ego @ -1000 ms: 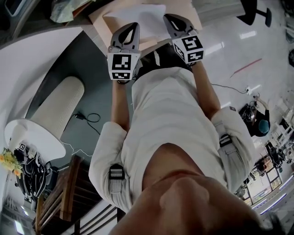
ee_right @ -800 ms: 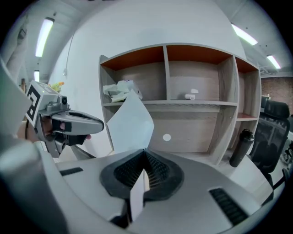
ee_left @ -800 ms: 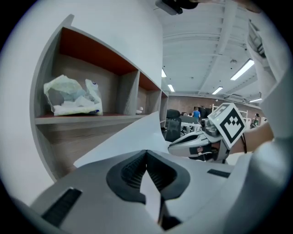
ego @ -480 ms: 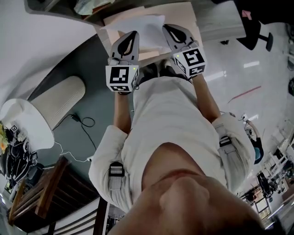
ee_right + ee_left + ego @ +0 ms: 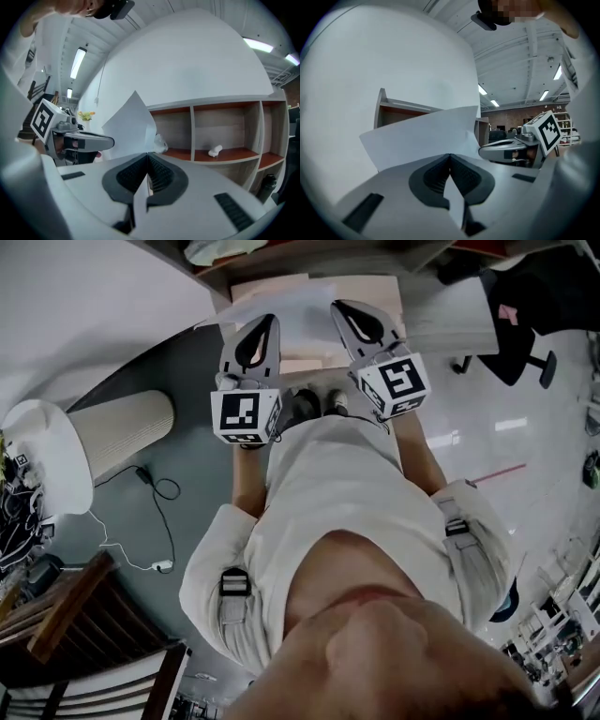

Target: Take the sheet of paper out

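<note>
Head view: side edges of white paper sheet (image 5: pixel 302 320) covered by left gripper (image 5: pixel 265 324) and right gripper (image 5: pixel 345 313). Left gripper view: sheet's lower part behind gripper's own grey body. Right gripper view: small white lump (image 5: pixel 214 151) on brown wooden shelf unit (image 5: pixel 243 155), too small for me to identify. Pale crumpled thing (image 5: pixel 161 143) half behind sheet. Brown wooden chair (image 5: pixel 61 624) cut off at head view's lower-left corner.
</note>
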`<action>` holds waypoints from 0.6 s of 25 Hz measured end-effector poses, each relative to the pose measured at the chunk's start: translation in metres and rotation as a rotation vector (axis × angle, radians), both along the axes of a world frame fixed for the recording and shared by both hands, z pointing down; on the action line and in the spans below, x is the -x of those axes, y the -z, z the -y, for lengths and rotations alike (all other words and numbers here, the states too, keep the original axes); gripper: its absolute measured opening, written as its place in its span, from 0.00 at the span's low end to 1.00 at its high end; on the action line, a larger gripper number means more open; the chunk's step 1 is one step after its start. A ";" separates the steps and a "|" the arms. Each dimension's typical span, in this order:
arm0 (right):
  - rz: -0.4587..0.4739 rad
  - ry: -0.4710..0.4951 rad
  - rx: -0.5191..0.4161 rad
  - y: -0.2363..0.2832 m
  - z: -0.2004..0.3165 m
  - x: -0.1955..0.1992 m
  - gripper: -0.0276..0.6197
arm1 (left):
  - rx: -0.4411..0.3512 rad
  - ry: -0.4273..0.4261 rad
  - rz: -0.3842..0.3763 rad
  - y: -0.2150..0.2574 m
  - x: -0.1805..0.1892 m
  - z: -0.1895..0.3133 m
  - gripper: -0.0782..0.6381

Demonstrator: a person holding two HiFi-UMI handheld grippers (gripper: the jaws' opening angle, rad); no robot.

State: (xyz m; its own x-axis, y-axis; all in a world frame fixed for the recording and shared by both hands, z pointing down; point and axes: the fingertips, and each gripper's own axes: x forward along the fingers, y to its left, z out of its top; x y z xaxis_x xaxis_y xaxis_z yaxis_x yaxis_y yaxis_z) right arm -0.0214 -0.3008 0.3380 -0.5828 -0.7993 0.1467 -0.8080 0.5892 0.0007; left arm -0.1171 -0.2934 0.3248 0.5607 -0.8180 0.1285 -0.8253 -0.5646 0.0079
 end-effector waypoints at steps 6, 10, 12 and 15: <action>0.024 0.043 -0.055 0.030 -0.016 0.003 0.08 | -0.036 0.028 0.006 0.020 0.004 -0.015 0.12; 0.018 0.071 -0.070 0.035 -0.023 0.008 0.08 | -0.050 0.039 0.010 0.026 0.005 -0.023 0.12; 0.018 0.078 -0.070 0.035 -0.025 0.010 0.08 | -0.052 0.043 0.011 0.027 0.006 -0.025 0.12; 0.020 0.086 -0.070 0.035 -0.028 0.013 0.08 | -0.053 0.049 0.011 0.028 0.007 -0.026 0.12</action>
